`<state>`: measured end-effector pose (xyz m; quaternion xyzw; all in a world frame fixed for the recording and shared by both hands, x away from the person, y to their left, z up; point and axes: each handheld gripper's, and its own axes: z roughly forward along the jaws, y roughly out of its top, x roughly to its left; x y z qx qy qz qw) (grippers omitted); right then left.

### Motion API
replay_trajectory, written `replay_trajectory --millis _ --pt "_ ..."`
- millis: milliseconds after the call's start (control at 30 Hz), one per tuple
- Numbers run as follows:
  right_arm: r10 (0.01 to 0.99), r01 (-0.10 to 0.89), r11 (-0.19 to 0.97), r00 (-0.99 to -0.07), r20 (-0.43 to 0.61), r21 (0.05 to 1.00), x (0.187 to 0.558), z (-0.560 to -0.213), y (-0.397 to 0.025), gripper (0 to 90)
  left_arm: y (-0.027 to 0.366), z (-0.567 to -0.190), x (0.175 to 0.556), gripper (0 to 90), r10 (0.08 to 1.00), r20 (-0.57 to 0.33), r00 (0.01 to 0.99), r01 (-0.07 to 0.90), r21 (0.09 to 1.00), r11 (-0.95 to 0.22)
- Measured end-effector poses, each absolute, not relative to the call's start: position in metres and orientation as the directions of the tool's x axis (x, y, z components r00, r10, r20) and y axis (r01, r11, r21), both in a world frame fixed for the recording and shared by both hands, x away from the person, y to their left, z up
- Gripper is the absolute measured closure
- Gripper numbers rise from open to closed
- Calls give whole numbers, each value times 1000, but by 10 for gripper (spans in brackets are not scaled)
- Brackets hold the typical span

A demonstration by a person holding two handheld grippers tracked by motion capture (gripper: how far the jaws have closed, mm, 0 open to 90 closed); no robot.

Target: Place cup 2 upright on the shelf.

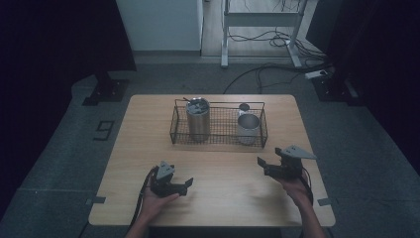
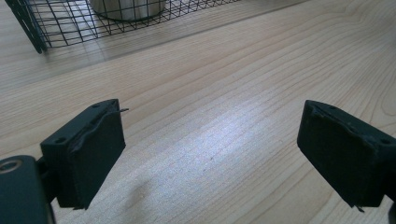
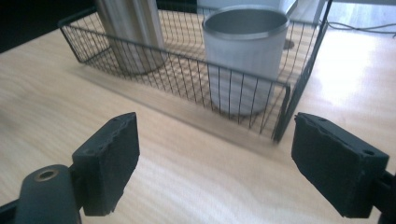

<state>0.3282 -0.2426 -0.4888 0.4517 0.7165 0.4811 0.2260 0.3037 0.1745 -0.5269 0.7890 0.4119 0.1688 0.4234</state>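
While both grippers sit low over the near half of the table (image 1: 148,129), neither holds anything. Left gripper (image 1: 184,184): jaws wide apart, bare wood grain between them in the left gripper view, pointing roughly toward the table's middle. Right gripper (image 1: 263,164): jaws also spread wide, nothing between the pads, aimed at the near right corner of the wire basket (image 1: 174,130). In the right gripper view that basket corner (image 3: 284,109) sits just ahead of the gap between the jaws, apart from them.

Basket is at the far centre of the table, long side facing the person. Inside it, right end: short wide metal cup (image 1: 248,128), upright, open top, empty as far as the right gripper view shows (image 3: 246,51). Left end: taller metal canister (image 1: 198,120), upright, something grey in its top, can't tell what. A small round item (image 1: 244,107) lies behind the cup, too small to identify.

Both grippers are well apart from each other, and the left is well clear of the basket.
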Motion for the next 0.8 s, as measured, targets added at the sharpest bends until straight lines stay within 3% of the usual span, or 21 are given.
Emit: replay_trajectory --millis 800 --pt "862 503 181 -495 110 845 313 -530 -233 156 177 -529 304 76 802 -70 594 511 802 -309"
